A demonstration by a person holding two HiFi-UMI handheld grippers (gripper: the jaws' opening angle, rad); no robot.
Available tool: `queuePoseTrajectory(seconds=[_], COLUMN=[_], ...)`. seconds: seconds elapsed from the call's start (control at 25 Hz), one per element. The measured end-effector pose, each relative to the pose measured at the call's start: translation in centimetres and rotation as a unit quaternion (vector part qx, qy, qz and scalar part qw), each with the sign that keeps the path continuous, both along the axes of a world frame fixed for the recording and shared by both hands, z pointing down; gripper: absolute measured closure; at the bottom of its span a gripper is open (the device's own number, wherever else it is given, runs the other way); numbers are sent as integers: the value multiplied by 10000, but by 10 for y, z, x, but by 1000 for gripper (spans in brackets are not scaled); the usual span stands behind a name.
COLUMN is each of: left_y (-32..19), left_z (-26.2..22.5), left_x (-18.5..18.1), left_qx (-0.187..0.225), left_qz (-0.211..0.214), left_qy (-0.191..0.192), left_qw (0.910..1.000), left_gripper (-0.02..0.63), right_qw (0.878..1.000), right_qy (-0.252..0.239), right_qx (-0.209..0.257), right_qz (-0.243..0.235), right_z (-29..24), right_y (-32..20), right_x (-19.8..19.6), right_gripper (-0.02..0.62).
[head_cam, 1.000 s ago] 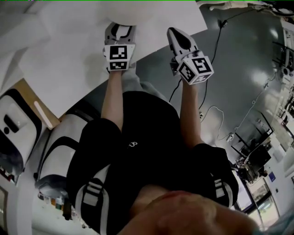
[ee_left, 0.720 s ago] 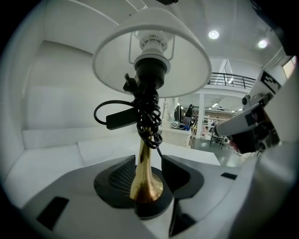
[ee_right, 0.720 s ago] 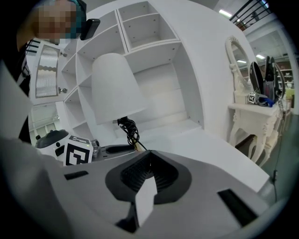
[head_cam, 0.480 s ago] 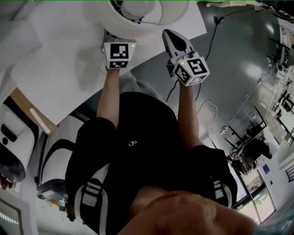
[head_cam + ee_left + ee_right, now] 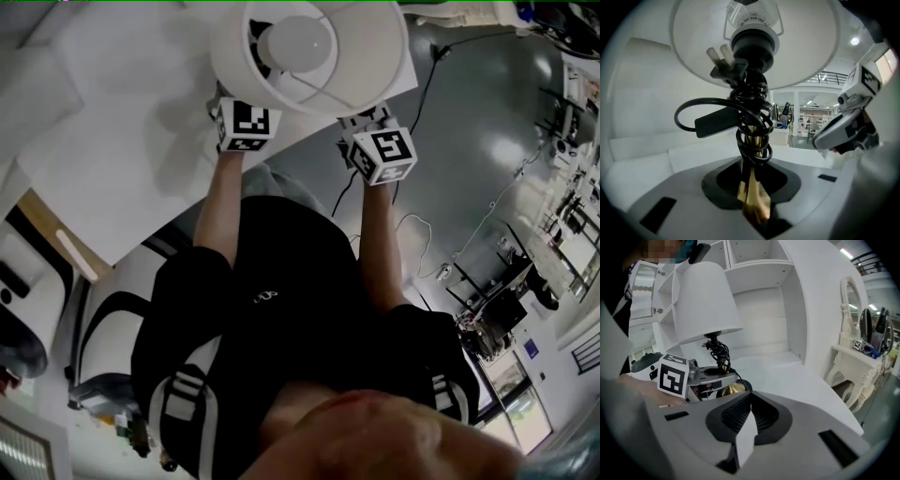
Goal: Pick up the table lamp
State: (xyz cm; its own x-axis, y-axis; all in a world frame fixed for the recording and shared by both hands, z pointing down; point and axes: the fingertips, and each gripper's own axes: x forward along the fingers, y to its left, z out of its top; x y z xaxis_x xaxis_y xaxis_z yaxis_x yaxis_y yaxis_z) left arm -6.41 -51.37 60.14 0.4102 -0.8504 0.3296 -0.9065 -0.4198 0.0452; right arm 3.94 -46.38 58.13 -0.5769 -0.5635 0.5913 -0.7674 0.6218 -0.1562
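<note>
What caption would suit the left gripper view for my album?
Left tool closing on the brass stem of a white-shaded table lamp, black cord coiled round it.

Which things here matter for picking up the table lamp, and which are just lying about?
In the job: table lamp; its wound cord; left hand-held gripper, jaws closing on the brass stem; right hand-held gripper, empty.
Lying about: white shelving; dressing table; floor cable.

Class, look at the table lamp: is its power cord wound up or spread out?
Wound up: the black cord coils round the brass stem, its plug sticking out below the shade.
</note>
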Motion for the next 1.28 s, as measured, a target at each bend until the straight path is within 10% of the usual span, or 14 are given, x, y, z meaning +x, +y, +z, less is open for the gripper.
queuePoseTrajectory(seconds=[0.4,1.28], left_y=[-9,83], left_z=[2,-172], left_x=[5,50], left_qx=[-23,649], left_qz=[122,-124], left_qy=[-216,-895], left_qw=[9997,9938], left_gripper=[514,515], right_qw=[9999,9901], right_qy=[-20,-1124], right_qx=[-121,838], right_qz=[-65,-15], right_z=[13,-102], right_y=[1,55], right_x=[-4,55], right_gripper=[577,577])
